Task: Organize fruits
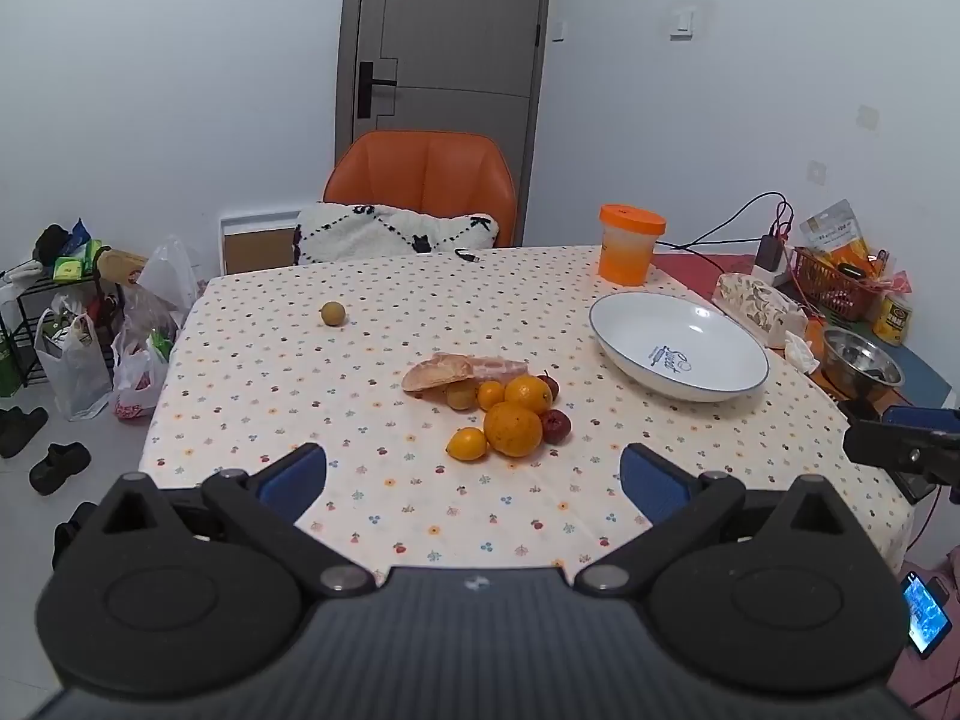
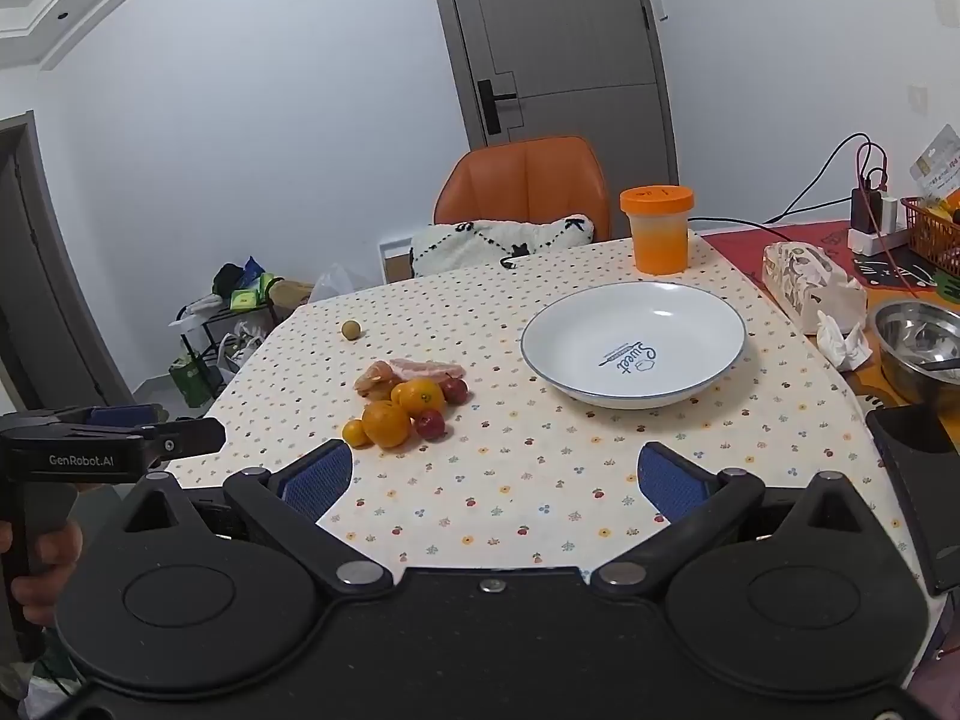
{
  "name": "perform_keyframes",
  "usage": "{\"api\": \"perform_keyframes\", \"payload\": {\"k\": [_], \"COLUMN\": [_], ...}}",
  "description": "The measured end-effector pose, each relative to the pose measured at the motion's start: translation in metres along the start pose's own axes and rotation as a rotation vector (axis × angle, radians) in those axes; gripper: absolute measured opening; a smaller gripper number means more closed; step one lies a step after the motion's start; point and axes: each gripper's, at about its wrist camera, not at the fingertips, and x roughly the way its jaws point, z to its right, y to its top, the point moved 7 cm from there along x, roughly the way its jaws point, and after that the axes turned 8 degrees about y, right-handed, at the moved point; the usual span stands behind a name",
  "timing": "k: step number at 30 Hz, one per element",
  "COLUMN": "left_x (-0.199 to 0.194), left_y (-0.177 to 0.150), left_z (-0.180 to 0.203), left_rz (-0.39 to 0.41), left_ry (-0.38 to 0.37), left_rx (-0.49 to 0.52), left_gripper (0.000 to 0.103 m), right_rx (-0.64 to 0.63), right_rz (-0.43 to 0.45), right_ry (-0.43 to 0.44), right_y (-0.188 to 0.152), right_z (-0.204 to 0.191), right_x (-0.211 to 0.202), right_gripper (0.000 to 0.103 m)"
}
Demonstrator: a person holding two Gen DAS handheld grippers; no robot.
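Observation:
A pile of fruit [image 1: 510, 414] [image 2: 402, 405] lies mid-table: two oranges, small yellow citrus, two dark red fruits, and peel pieces [image 1: 447, 369] behind. One small round greenish fruit [image 1: 332, 313] [image 2: 351, 330] sits alone at the far left. An empty white plate [image 1: 678, 348] [image 2: 636, 342] stands to the right. My left gripper [image 1: 474, 480] is open above the near table edge, short of the pile. My right gripper [image 2: 495, 480] is open too, nearer the plate, holding nothing.
An orange-lidded jar [image 1: 629, 243] [image 2: 657, 228] stands behind the plate. A tissue pack [image 2: 807, 285], steel bowl [image 2: 918, 339], red basket [image 1: 831, 279] and cables crowd the right. An orange chair [image 1: 423, 180] with a cushion is at the far side. Bags and shoes lie on the floor left.

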Motion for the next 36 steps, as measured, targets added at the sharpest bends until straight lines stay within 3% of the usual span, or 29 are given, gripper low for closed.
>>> {"api": "perform_keyframes", "payload": {"k": [36], "left_x": [0.0030], "left_y": [-0.0039], "left_z": [-0.0008], "left_rz": [-0.015], "left_ry": [-0.007], "left_rx": [-0.007], "left_gripper": [0.103], "right_rx": [-0.012], "right_rz": [-0.002], "right_ry": [-0.012], "right_y": [-0.0028], "right_z": [-0.0005], "right_x": [0.0022], "right_gripper": [0.103]}}
